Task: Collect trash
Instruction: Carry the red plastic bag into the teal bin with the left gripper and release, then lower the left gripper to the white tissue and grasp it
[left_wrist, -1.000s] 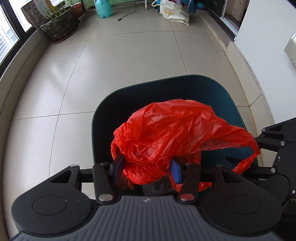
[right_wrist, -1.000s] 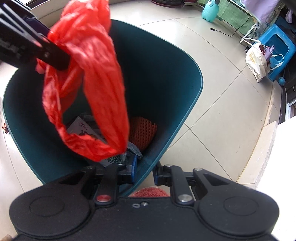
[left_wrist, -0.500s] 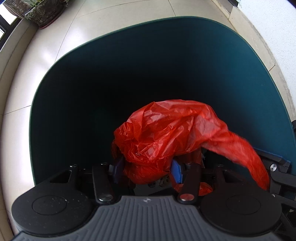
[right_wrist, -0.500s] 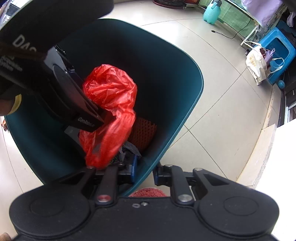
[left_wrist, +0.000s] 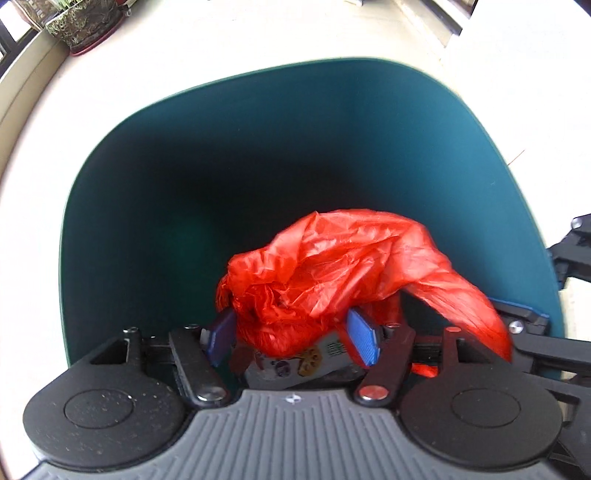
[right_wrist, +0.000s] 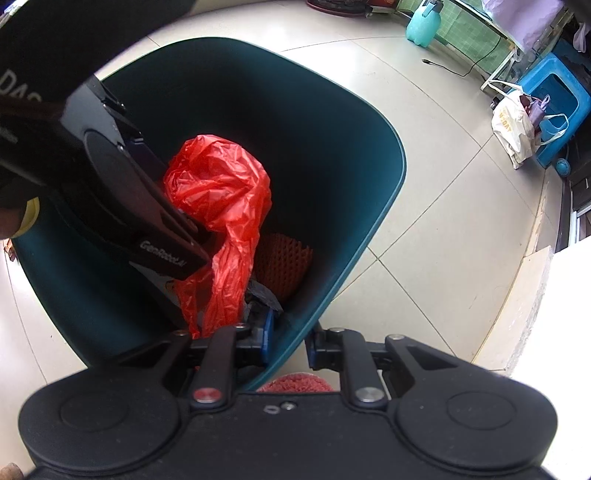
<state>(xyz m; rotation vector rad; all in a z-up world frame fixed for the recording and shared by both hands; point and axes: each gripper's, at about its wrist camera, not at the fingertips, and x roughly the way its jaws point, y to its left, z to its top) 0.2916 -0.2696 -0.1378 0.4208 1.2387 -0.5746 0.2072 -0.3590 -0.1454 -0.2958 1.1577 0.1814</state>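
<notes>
Red plastic bag (left_wrist: 332, 273) sits crumpled inside your dark teal bin (left_wrist: 147, 206), bunched between the blue pads of your left hand-held gripper (left_wrist: 295, 336); its jaws have just been opening and now stand wide, the right pad clear of the plastic, the left at the edge of the bunch, so it no longer pinches the bag; one twisted tail of the bag trails right over the near rim. Seen from the right wrist, the bag (right_wrist: 221, 206) hangs down into the bin (right_wrist: 332, 177) above other rubbish: a ridged red-brown piece (right_wrist: 284, 266) and some printed packaging. Your right hand-held gripper (right_wrist: 290, 341) is narrow and clamped on the bin's near wall, one pad inside and one outside; beyond, on the tiled floor (right_wrist: 443, 221), stand a blue stool (right_wrist: 557, 99) and a white tote bag (right_wrist: 511, 129).
</notes>
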